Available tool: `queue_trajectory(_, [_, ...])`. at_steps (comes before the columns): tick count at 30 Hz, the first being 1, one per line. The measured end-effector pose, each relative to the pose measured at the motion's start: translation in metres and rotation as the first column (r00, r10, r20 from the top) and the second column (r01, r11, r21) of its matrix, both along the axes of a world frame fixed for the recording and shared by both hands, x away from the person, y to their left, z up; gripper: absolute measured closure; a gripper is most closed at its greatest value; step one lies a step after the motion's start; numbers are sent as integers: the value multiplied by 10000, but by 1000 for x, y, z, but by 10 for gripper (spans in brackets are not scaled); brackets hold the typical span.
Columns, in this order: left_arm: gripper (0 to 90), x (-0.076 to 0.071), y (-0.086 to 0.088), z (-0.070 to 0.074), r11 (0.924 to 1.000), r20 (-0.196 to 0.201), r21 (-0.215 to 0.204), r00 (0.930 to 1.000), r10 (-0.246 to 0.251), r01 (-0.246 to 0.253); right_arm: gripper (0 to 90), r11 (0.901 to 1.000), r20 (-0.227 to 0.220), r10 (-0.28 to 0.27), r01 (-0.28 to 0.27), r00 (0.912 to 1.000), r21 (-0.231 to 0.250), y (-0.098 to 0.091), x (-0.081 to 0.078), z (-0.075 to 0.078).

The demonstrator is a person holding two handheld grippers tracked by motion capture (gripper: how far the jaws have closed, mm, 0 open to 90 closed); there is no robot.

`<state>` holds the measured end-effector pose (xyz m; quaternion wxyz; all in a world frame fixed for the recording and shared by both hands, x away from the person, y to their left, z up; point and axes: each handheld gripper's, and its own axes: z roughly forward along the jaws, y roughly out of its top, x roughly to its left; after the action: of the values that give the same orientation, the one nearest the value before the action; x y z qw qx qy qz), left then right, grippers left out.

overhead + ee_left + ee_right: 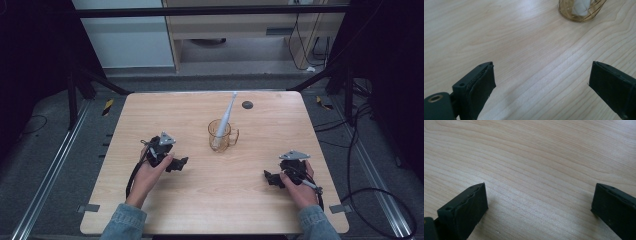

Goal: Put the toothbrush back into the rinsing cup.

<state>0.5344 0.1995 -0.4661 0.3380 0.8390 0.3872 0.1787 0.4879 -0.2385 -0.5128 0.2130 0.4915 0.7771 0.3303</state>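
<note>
Electric toothbrush standing head-up, leaning in amber glass mug, mid-table. I'm holding left gripper near mug, jaws spread wide, gripping nothing. Right gripper resting well apart, likewise wide, empty. Risk, as I'm judging it: sideways nudge on leaning brush tipping mug.

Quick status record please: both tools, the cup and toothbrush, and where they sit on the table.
left tool: open, empty, low over the table, left of the cup
right tool: open, empty, near the table's right front
cup: amber, see-through, handled, upright at table centre
toothbrush: white, standing in the cup, leaning up and away
contact: neither tool touches the cup
</note>
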Motion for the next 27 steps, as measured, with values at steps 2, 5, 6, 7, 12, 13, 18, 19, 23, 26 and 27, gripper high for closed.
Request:
queue_trajectory(2, [58,2,7,-4,9997,-61,99,9998,203,-202,4,10000,-1,-2,2,10000,1,0,0,0])
queue_trajectory(5, [60,5,17,-8,9985,-116,93,9985,537,-536,4,10000,2,2,-2,10000,0,0,0,0])
queue_trajectory(6, [61,5,17,-8,9985,-116,93,9985,537,-536,4,10000,2,2,-2,10000,0,0,0,0])
queue_trajectory(7, [61,6,20,-9,9980,-145,86,9979,625,-624,4,10000,-1,-4,4,10000,11,0,0,0])
queue_trajectory(12, [66,11,32,-15,9948,-186,145,9947,1007,-1004,4,10000,-3,21,-21,10000,8,0,0,0])
queue_trajectory(13, [66,11,32,-15,9948,-186,145,9947,1007,-1004,4,10000,-2,23,-23,10000,2,0,0,0])
queue_trajectory(18, [69,13,46,-15,9913,-87,62,9912,1319,-1318,4,10000,-6,22,-22,10000,6,0,0,0])
queue_trajectory(19, [69,14,51,-15,9896,-94,49,9895,1439,-1439,4,10000,-4,23,-23,10000,6,0,0,0])
queue_trajectory(23, [72,15,56,-18,9875,-143,-49,9874,1573,-1574,4,10000,-5,22,-22,10000,7,0,0,0])
queue_trajectory(26, [72,17,60,-20,9861,-126,-84,9861,1657,-1658,4,10000,-4,23,-23,10000,5,0,0,0])
queue_trajectory(27, [72,17,60,-20,9861,-126,-84,9861,1657,-1658,4,10000,-4,23,-23,10000,5,0,0,0])
